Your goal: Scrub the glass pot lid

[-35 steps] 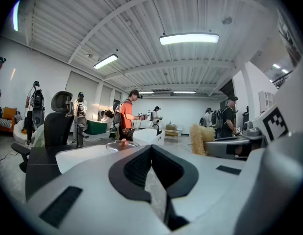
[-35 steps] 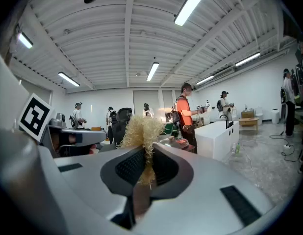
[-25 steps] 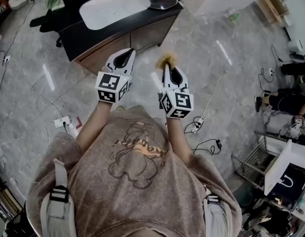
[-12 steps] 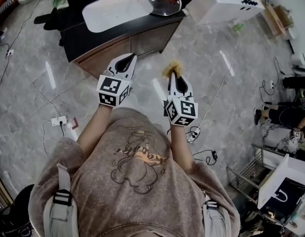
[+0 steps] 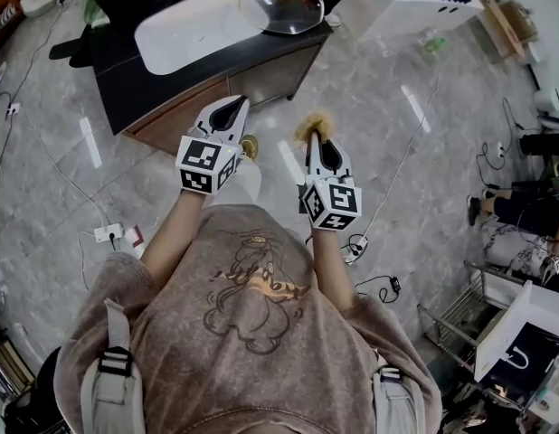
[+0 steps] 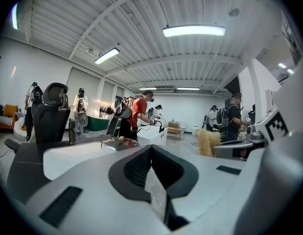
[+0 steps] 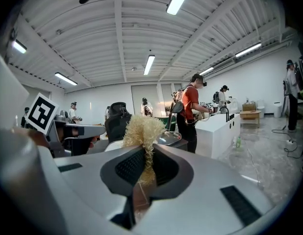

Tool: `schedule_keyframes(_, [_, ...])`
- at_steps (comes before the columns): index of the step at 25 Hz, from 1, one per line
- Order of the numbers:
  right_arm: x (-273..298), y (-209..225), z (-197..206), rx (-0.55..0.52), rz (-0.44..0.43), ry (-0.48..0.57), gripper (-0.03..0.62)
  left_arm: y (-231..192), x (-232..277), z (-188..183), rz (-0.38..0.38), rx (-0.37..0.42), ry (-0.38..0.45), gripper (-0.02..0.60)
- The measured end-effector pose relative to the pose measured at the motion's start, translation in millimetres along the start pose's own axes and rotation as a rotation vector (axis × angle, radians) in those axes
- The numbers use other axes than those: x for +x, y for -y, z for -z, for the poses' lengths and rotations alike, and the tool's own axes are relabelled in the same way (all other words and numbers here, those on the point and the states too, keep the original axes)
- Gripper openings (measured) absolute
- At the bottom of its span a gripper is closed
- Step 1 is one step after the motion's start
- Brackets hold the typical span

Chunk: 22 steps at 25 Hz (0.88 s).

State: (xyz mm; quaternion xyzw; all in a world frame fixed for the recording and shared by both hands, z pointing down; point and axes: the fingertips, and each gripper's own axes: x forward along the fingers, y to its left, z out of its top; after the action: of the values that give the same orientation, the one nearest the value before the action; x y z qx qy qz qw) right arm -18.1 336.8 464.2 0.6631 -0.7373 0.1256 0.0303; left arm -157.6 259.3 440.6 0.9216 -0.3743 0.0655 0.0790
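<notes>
Count so far: 2 grippers, 1 scrubber (image 5: 313, 123), 1 lid (image 5: 281, 5), 1 basin (image 5: 184, 30), 1 counter (image 5: 126, 84). Left gripper (image 5: 230, 107) is pinched closed on nothing, and right gripper (image 5: 315, 139) is clamped on the yellow scrubber. Lid sits far off at the counter's right corner, just right of the basin, close to the edge. Open floor (image 5: 370, 107) lies between grippers and counter, with cables (image 5: 379, 268) near right.

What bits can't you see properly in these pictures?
1. Glass pot lid: too small in the head view to tell whether it is dirty.
2. Scrubber: in the right gripper view, its lower end is hidden between the jaws of the right gripper.
3. The person's feet: in the head view, hidden by their own body.
</notes>
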Motion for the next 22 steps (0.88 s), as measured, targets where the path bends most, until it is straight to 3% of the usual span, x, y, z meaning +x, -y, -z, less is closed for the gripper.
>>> schedule_keyframes(22, [170.7,81.4,-55.9,0.023,0.046,-0.018,0.038,-83.9,183.6,-40.2,0.061,-0.036,-0.043,0.015])
